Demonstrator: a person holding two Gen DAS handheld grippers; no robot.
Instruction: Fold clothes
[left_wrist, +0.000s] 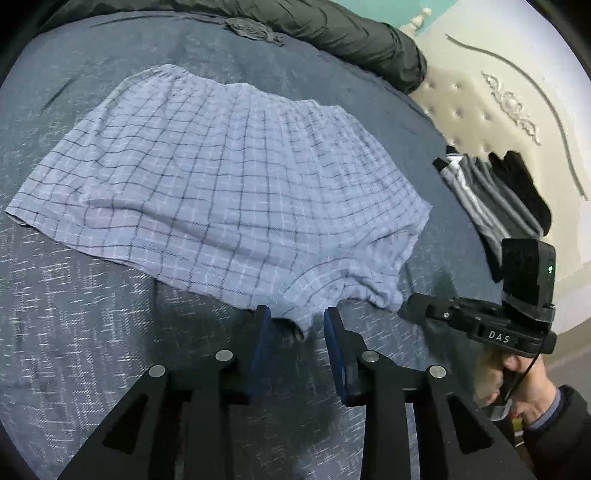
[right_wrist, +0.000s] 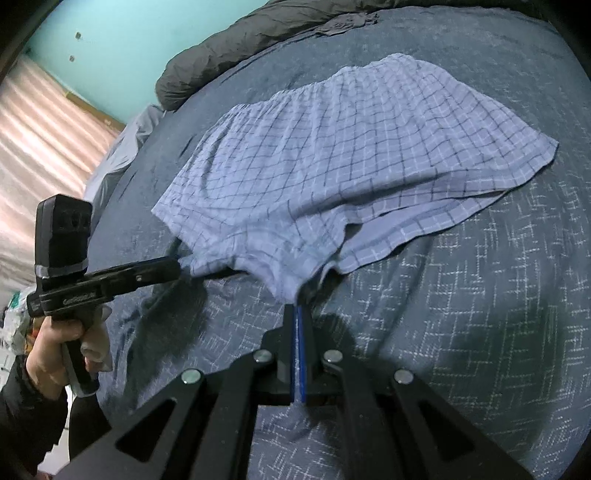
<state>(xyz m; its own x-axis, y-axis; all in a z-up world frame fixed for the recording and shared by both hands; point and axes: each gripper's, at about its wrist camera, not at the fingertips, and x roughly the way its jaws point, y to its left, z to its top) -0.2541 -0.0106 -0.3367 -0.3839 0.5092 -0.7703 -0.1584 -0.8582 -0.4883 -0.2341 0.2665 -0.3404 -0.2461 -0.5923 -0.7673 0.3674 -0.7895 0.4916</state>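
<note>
Standing apart with a pinch of cloth hem lying loose between its blue pads, the left gripper (left_wrist: 297, 317) is not pressing the checked shorts (left_wrist: 229, 184); the fabric's near edge droops into the gap without being squeezed. The right gripper (right_wrist: 298, 314), by contrast, has its pads together and clamped on a bunched corner of the same garment, which rises slightly off the bed toward it. The shorts lie spread across the middle of the dark blue bedspread (left_wrist: 74, 314), waistband on the far side, leg hems toward the person, one hem lifted so its underside shows in the right wrist view. The step in hand looks like the finish of laying the garment flat, one corner let go and the other not yet; no fold is visible so far, so the task seems near its start for this piece. The next move probably calls for the left gripper to take a fresh hold on an edge or corner while the right keeps or resets its own, and then for both to carry one side over the other evenly, since thin cloth like this will sag and skew if only one corner travels. Counted: two grippers, one pair of checked shorts, one striped folded stack (left_wrist: 476, 192) near the headboard (left_wrist: 517, 110), one dark jacket (left_wrist: 351, 33) along the far edge, one small grey crumpled item (left_wrist: 255, 31) beside it.
</note>
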